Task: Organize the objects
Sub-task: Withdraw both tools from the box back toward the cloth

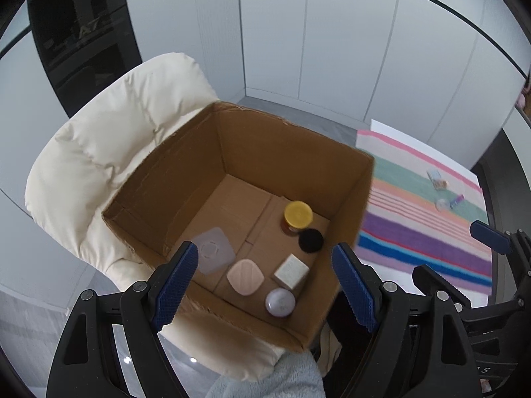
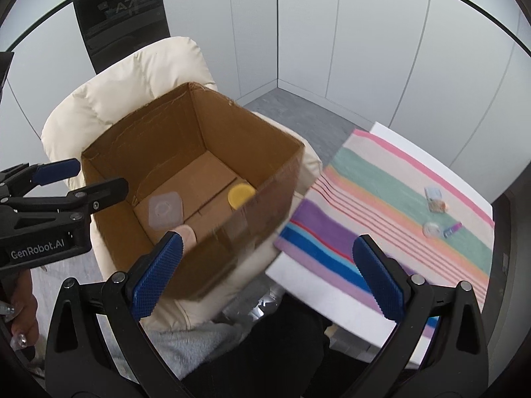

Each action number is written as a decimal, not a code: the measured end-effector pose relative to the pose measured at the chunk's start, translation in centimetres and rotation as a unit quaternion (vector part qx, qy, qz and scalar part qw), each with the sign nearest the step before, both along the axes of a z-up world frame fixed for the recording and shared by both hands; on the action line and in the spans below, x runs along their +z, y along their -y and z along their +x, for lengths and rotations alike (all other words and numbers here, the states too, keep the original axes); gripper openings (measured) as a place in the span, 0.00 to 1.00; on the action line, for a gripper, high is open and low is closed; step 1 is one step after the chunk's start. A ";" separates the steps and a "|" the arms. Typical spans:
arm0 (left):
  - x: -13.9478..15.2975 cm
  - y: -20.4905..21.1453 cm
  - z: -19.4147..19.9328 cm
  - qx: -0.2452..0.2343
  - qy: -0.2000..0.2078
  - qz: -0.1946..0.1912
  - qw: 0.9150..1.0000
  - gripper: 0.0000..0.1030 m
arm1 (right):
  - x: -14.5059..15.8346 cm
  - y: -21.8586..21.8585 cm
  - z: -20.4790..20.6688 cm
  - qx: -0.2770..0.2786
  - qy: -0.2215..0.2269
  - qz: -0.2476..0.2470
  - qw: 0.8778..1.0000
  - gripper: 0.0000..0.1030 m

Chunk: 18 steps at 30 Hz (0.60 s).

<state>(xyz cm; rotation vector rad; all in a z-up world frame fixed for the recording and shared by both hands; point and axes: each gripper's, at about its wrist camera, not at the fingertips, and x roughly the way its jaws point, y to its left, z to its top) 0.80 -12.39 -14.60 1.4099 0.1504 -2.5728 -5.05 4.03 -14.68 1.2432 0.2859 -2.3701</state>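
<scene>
Cardboard box [image 1: 186,179]: below left gripper [image 1: 265,285], jar [image 1: 297,217] inside.
Left gripper: spread, empty.
Right gripper [image 2: 265,272]: spread, empty.
Cloth [image 2: 391,199]: small items, perhaps bottles, well apart.

A brown cardboard box [image 1: 186,179], a yellow-lidded jar [image 1: 297,214] and a pink pad [image 1: 245,276] are seen ahead of the blue-padded left gripper [image 1: 265,285]; a multicoloured striped cloth [image 1: 428,232] is seen rightward.
</scene>
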 end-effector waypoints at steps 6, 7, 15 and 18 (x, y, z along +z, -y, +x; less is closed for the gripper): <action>-0.5 -0.6 4.4 -0.001 0.002 0.035 0.999 0.82 | -0.8 -3.2 3.5 -0.018 0.018 -0.009 1.000 1.00; -0.6 -0.7 5.1 -0.002 0.003 0.040 0.999 0.82 | -1.0 -3.8 4.2 -0.019 0.022 -0.012 1.000 1.00; -0.9 -2.6 8.0 -0.016 0.004 0.028 0.999 0.82 | -1.4 -7.5 7.9 -0.038 0.031 -0.023 0.999 1.00; -0.8 -3.4 7.5 -0.021 0.001 0.026 0.999 0.82 | -1.2 -7.9 8.2 -0.041 0.023 -0.021 0.999 1.00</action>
